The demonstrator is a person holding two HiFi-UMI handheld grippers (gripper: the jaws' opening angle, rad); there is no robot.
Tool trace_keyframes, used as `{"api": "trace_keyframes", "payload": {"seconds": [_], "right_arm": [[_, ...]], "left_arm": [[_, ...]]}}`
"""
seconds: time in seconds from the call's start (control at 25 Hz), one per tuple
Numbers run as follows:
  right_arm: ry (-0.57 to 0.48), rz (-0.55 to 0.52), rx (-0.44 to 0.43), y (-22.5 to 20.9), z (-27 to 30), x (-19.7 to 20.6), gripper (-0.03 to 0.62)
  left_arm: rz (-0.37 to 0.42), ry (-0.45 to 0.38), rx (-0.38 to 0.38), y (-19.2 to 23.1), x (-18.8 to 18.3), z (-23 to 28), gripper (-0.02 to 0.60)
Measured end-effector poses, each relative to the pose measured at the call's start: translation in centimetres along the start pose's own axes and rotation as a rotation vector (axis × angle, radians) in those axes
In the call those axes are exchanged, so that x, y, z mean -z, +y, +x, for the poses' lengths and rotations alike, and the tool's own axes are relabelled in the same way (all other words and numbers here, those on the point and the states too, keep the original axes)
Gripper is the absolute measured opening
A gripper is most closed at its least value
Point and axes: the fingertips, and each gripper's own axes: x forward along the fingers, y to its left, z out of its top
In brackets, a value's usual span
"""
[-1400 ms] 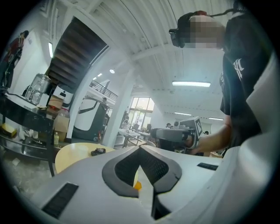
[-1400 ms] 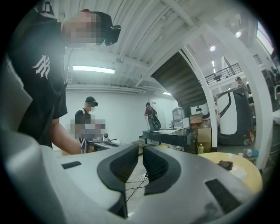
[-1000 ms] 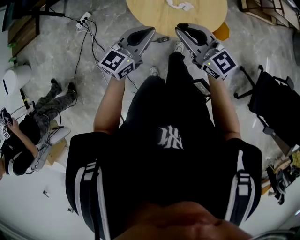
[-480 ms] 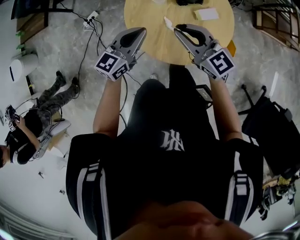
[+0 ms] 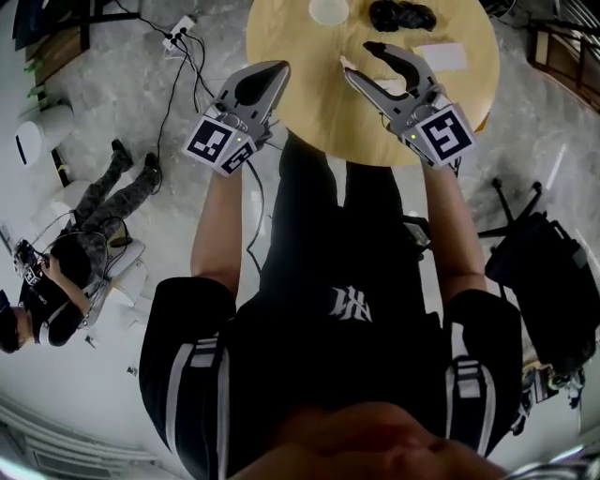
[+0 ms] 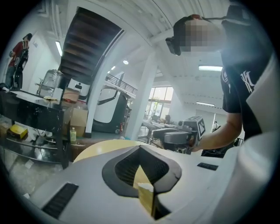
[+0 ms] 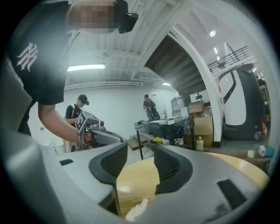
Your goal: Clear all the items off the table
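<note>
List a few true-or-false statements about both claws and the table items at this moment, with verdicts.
1. The right claw is open and empty. True; its jaws have just been opening, with nothing pressed between them.
2. The left claw stands wide open. False: it is shut, on nothing.
3. The black item lies on the round wooden table. True.
4. The crumpled white scrap lies on the floor. False: it lies on the table, near the right claw.

The person wears a black short-sleeved shirt (image 5: 309,356) with white chest emblem (image 5: 349,304), white-striped sleeves (image 5: 192,370), and black trousers (image 5: 314,216).
</note>
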Motion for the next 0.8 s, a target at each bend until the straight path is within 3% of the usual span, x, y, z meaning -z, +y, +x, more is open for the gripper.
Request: {"api": "trace_keyframes", "payload": {"seconds": [0.12,0.2,0.28,0.4,0.48,0.64,0.68,0.8], "right_arm": [[0.015,0.010,0.055,-2.0,2.1,1.2,0.253],[0.023,0.027,0.101,-3.4,3.5,2.3,0.255],[0.021,0.052,0.145,-4.5,4.7,3.4,0.339],[0.020,0.060,0.184,-5.6,6.0,5.0,0.344],[0.022,0.061,0.196,-6.0,6.9,5.8,0.411],[0.041,0.039,0.218,-6.7,7.6,7.0,0.415],[0.050,0.036,0.221,-6.8,7.7,7.3,0.457],[0.061,0.017,0.221,-6.8,8.1,7.8,0.457]], "left_arm": [[0.010,-0.007,0.048,1.4,0.2,1.3,0.014],[0.001,-0.018,0.091,2.4,0.4,2.3,0.014],[-0.013,-0.031,0.129,3.0,0.6,3.1,0.013],[-0.008,-0.052,0.161,3.7,1.0,4.0,0.014],[0.002,-0.060,0.174,4.1,1.2,4.3,0.012],[0.024,-0.070,0.198,3.9,1.2,4.8,0.013],[0.023,-0.073,0.201,3.8,1.3,4.9,0.013],[0.004,-0.089,0.206,3.8,1.4,4.9,0.014]]}}
